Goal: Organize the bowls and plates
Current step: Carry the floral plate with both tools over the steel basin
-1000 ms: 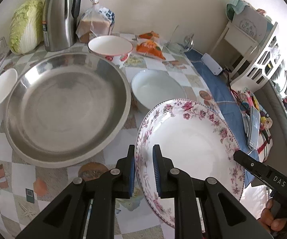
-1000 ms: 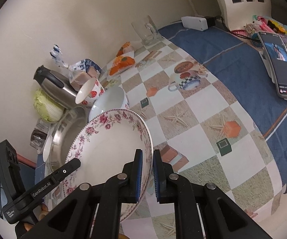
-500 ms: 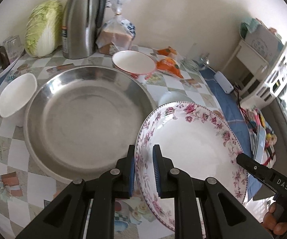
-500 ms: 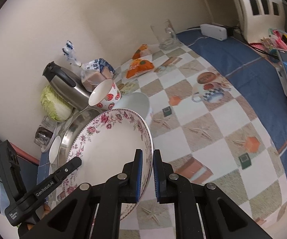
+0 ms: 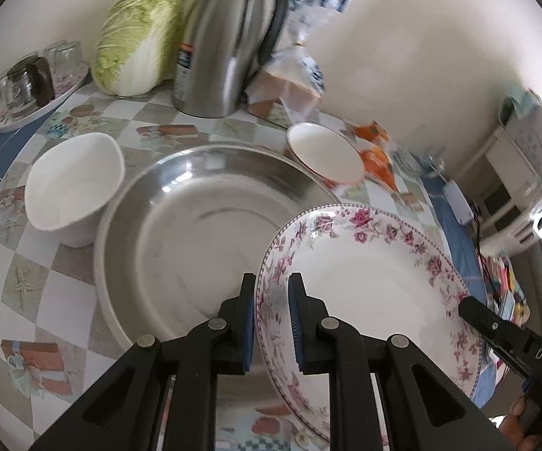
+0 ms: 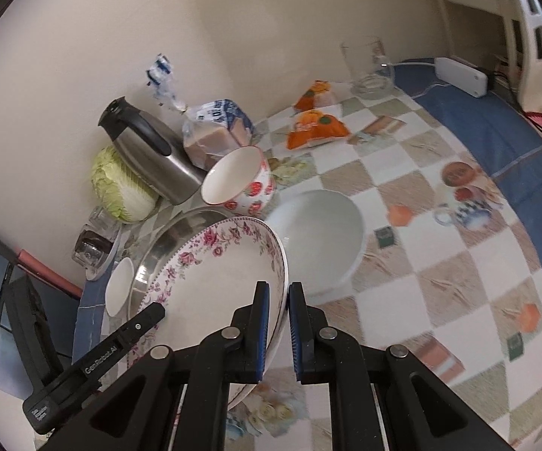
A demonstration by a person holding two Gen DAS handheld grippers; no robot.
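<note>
- Over the checkered tablecloth, a floral plate is being held up by both grippers at once, tilted, with part of it hanging above the steel basin.
- Left gripper is pinching the plate's near rim, one blue pad on each face of the rim.
- Right gripper is clamping the opposite rim the same way, jaws nearly together with only the plate edge between them.
- Steel basin is sitting flat on the table, just beside a small white bowl on its left side.
- Red-patterned bowl is standing at the basin's far edge, close to the steel kettle.
- Larger white bowl is sitting on the cloth just right of the plate in the right wrist view, apart from it.
- Napa cabbage and a bagged loaf are lying against the wall, flanking the kettle.
- Orange snack packets are lying farther along the table, near a clear glass jug.
</note>
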